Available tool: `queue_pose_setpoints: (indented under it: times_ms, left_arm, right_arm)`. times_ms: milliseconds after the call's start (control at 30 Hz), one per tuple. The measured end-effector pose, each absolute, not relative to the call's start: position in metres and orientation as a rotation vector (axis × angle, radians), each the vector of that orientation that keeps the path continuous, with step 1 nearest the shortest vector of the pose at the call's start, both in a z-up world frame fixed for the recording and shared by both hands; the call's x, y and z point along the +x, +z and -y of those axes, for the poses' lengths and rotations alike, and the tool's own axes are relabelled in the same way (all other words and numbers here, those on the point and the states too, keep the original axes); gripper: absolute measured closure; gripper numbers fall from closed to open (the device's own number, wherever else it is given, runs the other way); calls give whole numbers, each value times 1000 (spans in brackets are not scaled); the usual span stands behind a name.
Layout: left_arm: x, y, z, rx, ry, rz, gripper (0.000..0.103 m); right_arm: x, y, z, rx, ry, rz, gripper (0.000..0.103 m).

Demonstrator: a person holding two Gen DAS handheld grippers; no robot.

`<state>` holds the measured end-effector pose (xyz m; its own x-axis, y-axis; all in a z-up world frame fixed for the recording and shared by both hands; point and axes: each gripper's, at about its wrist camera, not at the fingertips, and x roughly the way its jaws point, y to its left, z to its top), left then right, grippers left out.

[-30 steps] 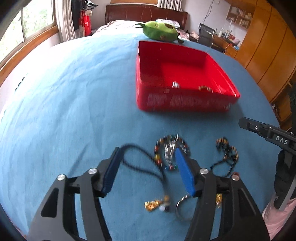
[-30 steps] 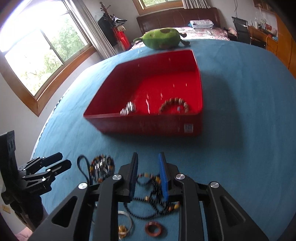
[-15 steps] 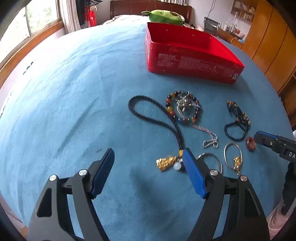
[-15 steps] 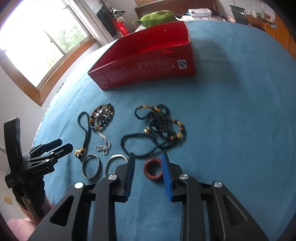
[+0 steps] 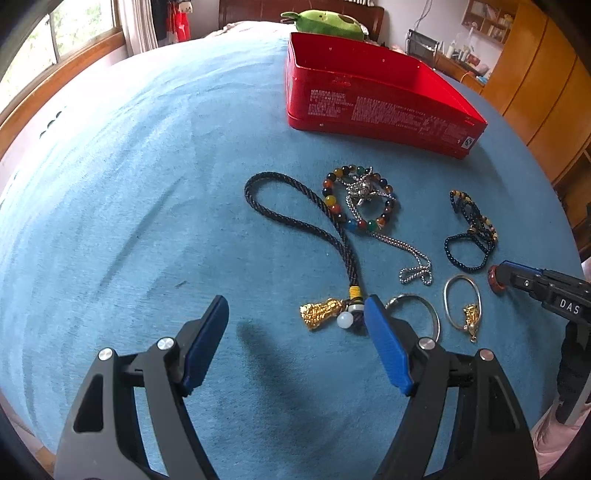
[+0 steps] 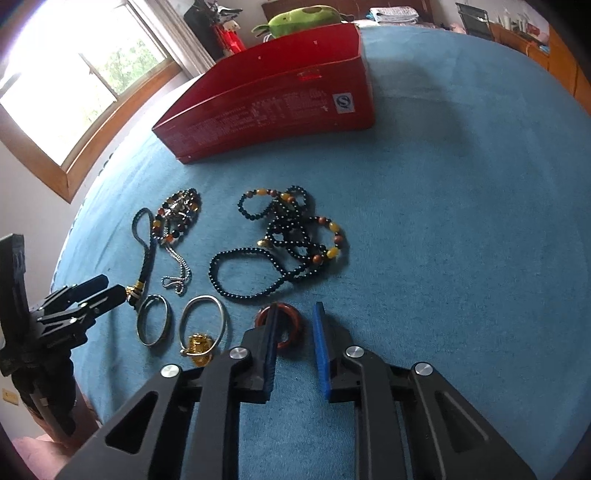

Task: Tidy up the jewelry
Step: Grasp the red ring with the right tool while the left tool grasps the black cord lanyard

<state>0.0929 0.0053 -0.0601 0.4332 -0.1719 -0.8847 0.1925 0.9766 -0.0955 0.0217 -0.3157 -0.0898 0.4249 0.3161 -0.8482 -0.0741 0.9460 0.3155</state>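
Note:
My left gripper [image 5: 295, 306] is open and low over the blue cloth. The gold charm [image 5: 319, 314] and white bead [image 5: 345, 319] ending a black cord [image 5: 295, 221] lie between its fingers, close to the right one. My right gripper [image 6: 295, 317] has its jaws closing around a red-brown ring [image 6: 290, 326]. Its left finger [image 6: 271, 332] covers part of the ring, and a small gap shows before the right pad. Nearby lie a multicoloured bead bracelet [image 5: 360, 199], a silver chain [image 5: 406, 254], a dark bead necklace [image 6: 291, 240], and two bangles [image 6: 153, 319] [image 6: 201, 319].
A red open box [image 5: 369, 99] stands beyond the jewellery, with a green plush toy [image 5: 325, 24] behind it. The blue cloth [image 5: 129, 184] stretches bare to the left. A window is at the left, wooden cabinets at the right.
Both grippers have come down close to the cloth and the jewellery. The left jaws stand wider than a second ago. The right jaws have narrowed around the red-brown ring.

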Motion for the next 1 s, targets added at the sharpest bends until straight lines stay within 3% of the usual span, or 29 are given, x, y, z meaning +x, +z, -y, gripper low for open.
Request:
queue_pose_setpoints:
  times_ms: [600,667,800,1000]
  left_arm:
    - [111,-69,15,7,-262,-1158,30]
    - [119,-70,20,12,-264,-1166,33]
    - [128,-70,27,42,-231,-1165,51]
    - [125,-69,37,84,-249,-1165,57]
  right_arm:
    - [14,-91,315,244,267,-1085,94]
    - [14,-91,316,254,271,-1084,94]
    - [14,-93,319,275,278,-1085,94]
    - [14,-93,322,281,282,-1088,94]
